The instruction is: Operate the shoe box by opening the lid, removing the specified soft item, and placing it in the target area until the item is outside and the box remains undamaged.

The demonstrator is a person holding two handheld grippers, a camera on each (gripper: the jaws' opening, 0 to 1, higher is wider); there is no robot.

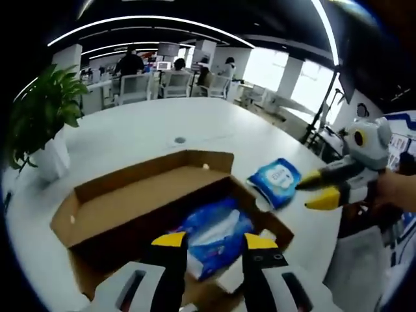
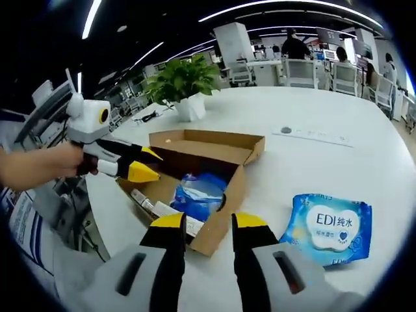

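Observation:
The brown cardboard shoe box [image 1: 123, 201] lies on the white table with its lid folded back. Inside it rests a blue soft pack [image 1: 218, 234], and a white item [image 2: 162, 209] lies along the box's near wall. A second blue wipes pack [image 1: 276, 181] lies flat on the table outside the box. My left gripper [image 1: 214, 242] hovers open over the box, above the blue pack and holding nothing. My right gripper [image 2: 209, 222] is open and empty, just outside the box's near corner [image 2: 214, 244]. From there the box [image 2: 250, 153], the inner pack [image 2: 198, 192] and the outer pack [image 2: 328, 227] are all visible.
A potted plant [image 1: 49, 123] in a white pot stands on the table beyond the box. The table [image 1: 162, 123] is large and round, with its edge close to the person's hand [image 2: 39, 166]. People sit at desks [image 1: 149, 81] in the background.

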